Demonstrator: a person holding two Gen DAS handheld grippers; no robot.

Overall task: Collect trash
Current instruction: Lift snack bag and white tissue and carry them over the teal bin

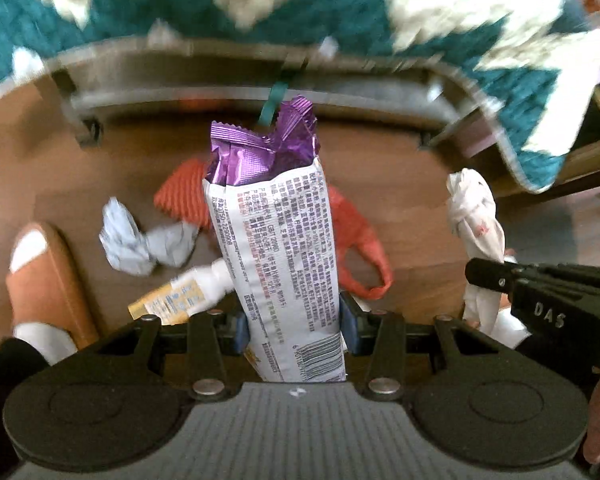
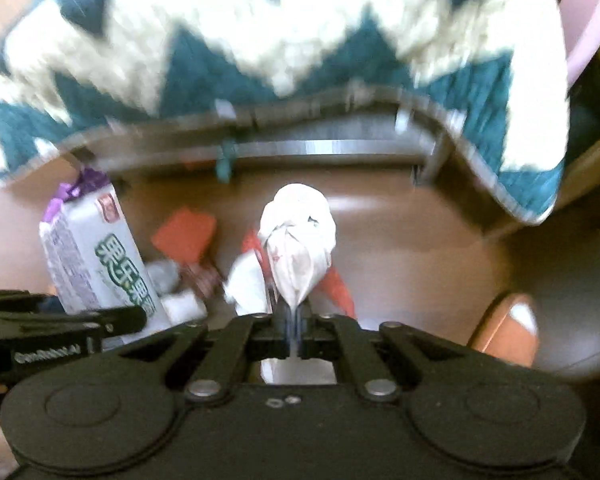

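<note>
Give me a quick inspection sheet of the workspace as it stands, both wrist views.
Surface: brown wood floor, partly blurred.
Job's things: snack packet, white with purple foil top, clamped in the left gripper; knotted white bag pinched in the right gripper.
Clutter: on the floor, crumpled paper, red bag, small white bottle with a yellow label.
Grippers: left shut on the packet; right shut on the white bag's tail.
Cables: nothing seen.
Surroundings: teal and cream blanket hanging over a low frame; person's foot in an orange slipper at the left.
</note>
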